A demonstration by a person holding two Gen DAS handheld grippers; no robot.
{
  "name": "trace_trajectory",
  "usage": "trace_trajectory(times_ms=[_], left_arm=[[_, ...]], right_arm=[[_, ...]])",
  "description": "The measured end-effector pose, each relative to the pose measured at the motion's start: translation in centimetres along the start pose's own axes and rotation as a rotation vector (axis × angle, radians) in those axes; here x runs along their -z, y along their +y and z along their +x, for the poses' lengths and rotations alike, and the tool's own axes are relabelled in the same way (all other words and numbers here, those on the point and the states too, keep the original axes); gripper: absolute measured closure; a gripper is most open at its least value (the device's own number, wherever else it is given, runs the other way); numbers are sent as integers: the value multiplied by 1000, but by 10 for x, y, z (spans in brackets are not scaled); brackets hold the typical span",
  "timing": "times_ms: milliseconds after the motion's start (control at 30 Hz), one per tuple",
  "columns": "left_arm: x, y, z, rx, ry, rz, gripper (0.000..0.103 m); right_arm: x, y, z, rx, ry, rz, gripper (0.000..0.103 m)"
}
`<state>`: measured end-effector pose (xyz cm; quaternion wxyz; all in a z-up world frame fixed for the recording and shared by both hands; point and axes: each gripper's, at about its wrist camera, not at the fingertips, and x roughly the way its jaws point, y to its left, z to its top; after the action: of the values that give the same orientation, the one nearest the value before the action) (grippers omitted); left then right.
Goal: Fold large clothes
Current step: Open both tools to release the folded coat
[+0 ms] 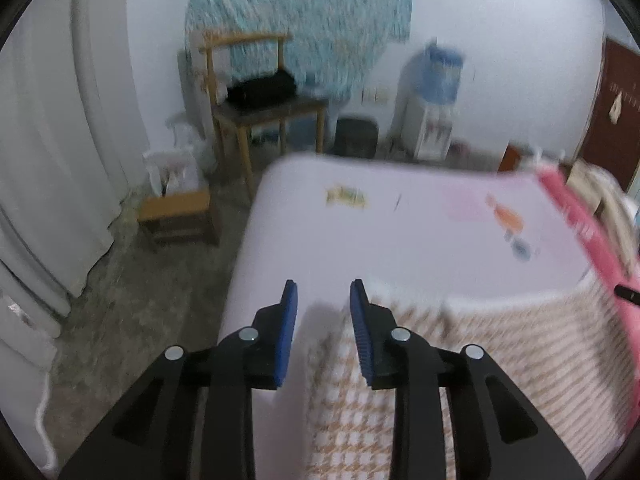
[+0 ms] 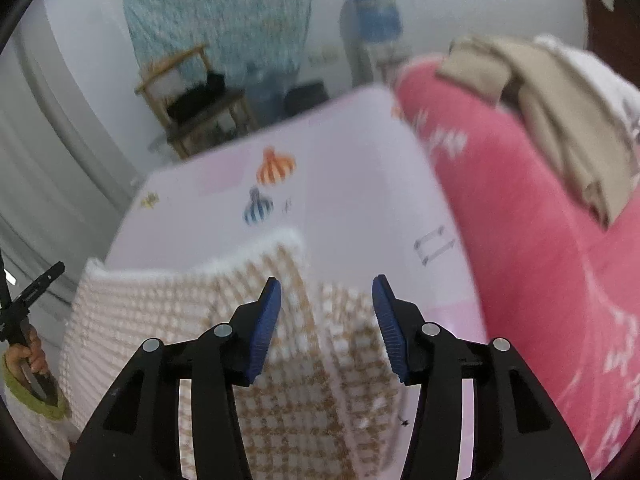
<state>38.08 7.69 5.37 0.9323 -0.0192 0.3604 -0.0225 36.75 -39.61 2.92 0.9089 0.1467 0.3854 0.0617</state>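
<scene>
Brown-and-white houndstooth garment point(image 2: 224, 320) spread on the near part of the bed point(image 1: 400, 232), one edge standing up in a fold. Left hand-held gripper point(image 1: 323, 312) wide open, nothing held, poised over the garment's left border. Right hand-held gripper point(image 2: 326, 312) likewise open and empty, above the middle of the cloth. Likely between grips: best to pinch matching corners, lift evenly, keep the fabric taut, and lay edge on edge, well apart from the pink blanket point(image 2: 540, 260) alongside.

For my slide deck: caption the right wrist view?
Open right gripper above a houndstooth garment on the bed.
</scene>
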Motion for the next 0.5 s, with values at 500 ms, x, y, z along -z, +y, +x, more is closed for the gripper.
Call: trace_trajectory(times_ms=[500], left_arm=[[4, -10, 64, 118, 178, -127, 70]], right_arm=[[-5, 0, 52, 7, 83, 82, 76]])
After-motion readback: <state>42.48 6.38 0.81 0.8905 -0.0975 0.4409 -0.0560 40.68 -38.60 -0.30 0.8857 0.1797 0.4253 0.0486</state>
